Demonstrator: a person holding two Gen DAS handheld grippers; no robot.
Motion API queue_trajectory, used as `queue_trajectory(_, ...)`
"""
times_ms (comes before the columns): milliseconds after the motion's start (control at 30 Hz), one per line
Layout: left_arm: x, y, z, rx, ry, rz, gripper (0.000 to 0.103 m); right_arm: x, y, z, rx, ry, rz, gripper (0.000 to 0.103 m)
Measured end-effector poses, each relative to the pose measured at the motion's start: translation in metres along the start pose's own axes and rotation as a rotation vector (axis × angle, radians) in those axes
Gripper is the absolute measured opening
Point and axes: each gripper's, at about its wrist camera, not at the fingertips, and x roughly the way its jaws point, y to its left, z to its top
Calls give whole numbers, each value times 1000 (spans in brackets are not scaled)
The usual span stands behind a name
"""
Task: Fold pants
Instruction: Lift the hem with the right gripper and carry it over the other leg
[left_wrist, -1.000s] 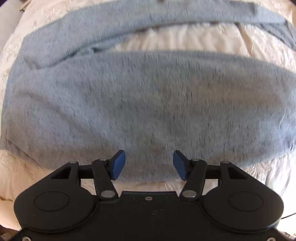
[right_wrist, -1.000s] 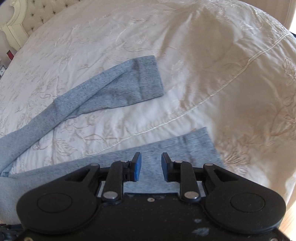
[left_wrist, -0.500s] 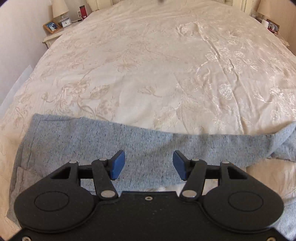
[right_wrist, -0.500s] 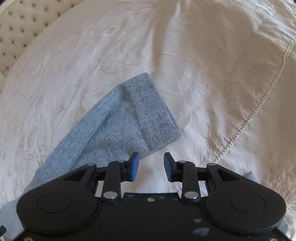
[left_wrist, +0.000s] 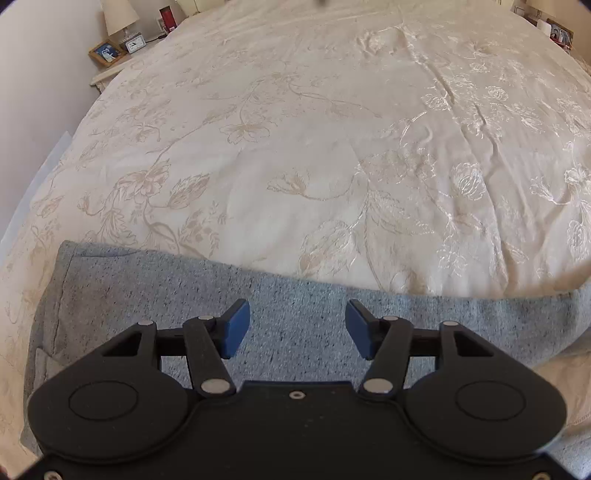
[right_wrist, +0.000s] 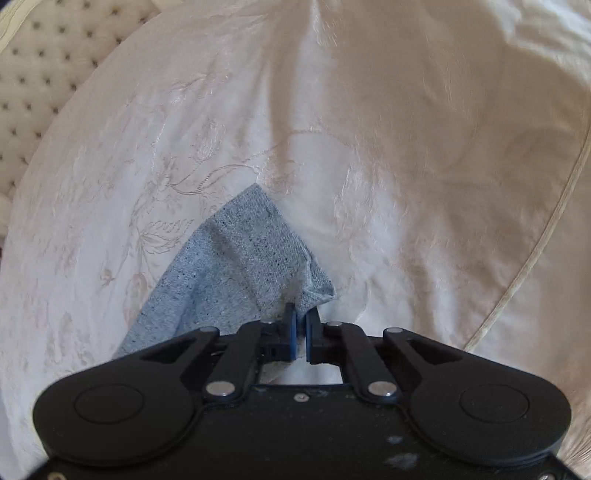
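Cream embroidered bedspread (left_wrist: 295, 166) covered everything; nightstand (left_wrist: 110, 70) stood by the wall. Left gripper (left_wrist: 297, 328) gaped empty over grey pants (left_wrist: 295, 295). Right gripper (right_wrist: 301, 325) pinched their leg cuff (right_wrist: 258, 251).

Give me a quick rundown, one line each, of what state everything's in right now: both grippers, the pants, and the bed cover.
left gripper: open, nothing between its jaws, above the pants' wide end.
right gripper: shut on the pants' cuff corner.
pants: grey, spread on the bed cover, not yet folded.
pants' cuff: corner pinched and puckered.
bed cover: cream, floral, lightly creased.
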Motion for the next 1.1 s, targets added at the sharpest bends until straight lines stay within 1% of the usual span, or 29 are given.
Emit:
queue_trajectory(33,2,-1,3,0,-3,1,63,-1,-2,2,-50,-13,-35,4)
queue_trajectory(67,3,-3,6,0,-7,5,63,-1,-4,4,-72,-22,-81,3)
queue_trajectory(100,5,-3,8,0,-9,8,63,0,-8,7,-96,-41,-167,1)
queue_trajectory(133,6,-4,9,-1,-9,7,63,2,-15,10,-103,-54,-228,1)
queue_trajectory(167,8,-4,10,-1,-7,1,63,5,-23,15,-76,-43,-256,1)
queue_trajectory(200,10,-3,11,-2,-5,-5,63,3,-33,19,-25,-21,-239,2)
queue_trajectory(233,11,-3,10,-3,-3,-9,62,-1,-39,23,13,-12,-190,4)
queue_trajectory(267,12,-3,10,-2,1,-11,63,-10,-41,26,31,-12,-136,11)
queue_trajectory(333,13,-2,10,4,5,-15,63,-20,-29,32,32,-29,-72,26)
queue_trajectory(367,13,-2,10,6,7,-13,62,-22,-19,36,34,-34,-34,35)
queue_trajectory(433,11,1,11,5,8,-6,63,-19,6,46,49,-27,45,35)
queue_trajectory(500,9,6,10,-1,4,-5,62,-7,31,56,60,-6,71,36)
queue_trajectory(600,4,15,11,-9,-1,8,62,20,73,66,47,31,61,36)
queue_trajectory(667,0,23,10,-19,-6,17,62,39,96,71,31,60,-2,37)
queue_trajectory(800,-2,40,8,-36,-7,35,63,75,120,73,26,110,-139,37)
queue_trajectory(867,0,47,7,-42,2,46,63,88,126,72,20,122,-191,37)
queue_trajectory(900,3,52,7,-48,7,54,63,93,125,69,14,123,-206,36)
queue_trajectory(933,5,56,7,-53,12,59,63,93,124,66,17,109,-201,36)
queue_trajectory(967,8,59,8,-58,17,63,63,92,124,65,16,107,-196,30)
queue_trajectory(1000,10,63,9,-65,20,65,63,91,125,65,2,119,-189,2)
queue_trajectory(1067,13,69,12,-76,15,65,63,72,124,69,-2,101,-130,4)
queue_trajectory(1100,14,71,14,-78,11,66,63,56,124,77,17,61,-61,4)
